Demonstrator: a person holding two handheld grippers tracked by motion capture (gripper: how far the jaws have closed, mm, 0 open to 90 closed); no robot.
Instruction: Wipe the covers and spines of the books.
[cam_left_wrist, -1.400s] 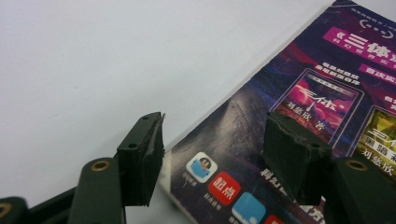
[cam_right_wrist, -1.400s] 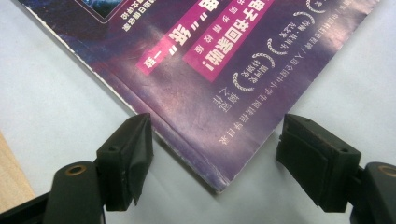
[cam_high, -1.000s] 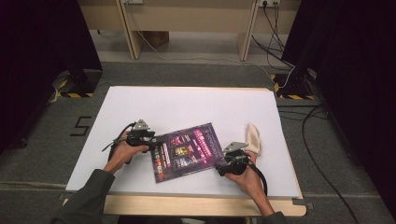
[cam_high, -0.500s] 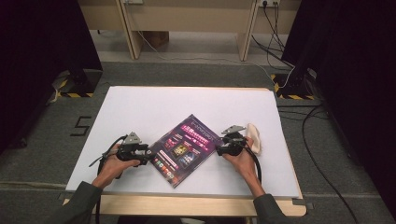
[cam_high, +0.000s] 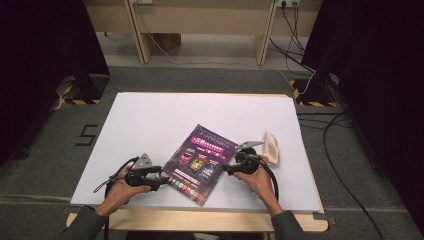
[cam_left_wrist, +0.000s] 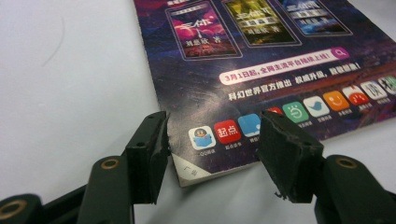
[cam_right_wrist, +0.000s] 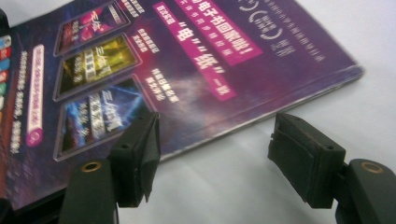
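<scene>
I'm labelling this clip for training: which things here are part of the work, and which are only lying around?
In the work:
- magazine, flat on the white table
- left tool, open at its near corner
- right tool, open at its side edge

Lying about:
- cream cloth behind the right tool
- cables on the floor

Left forearm: enters from bottom left, sleeve dark, hand wrapped round the left gripper (cam_high: 161, 180), which lies low and level, pointing right. Jaws parted, nothing pressed between the pads. Right forearm: enters from bottom right, hand round the right gripper (cam_high: 225, 170), level, pointing left. Jaws parted; they have just been closing a little, pads free.
</scene>
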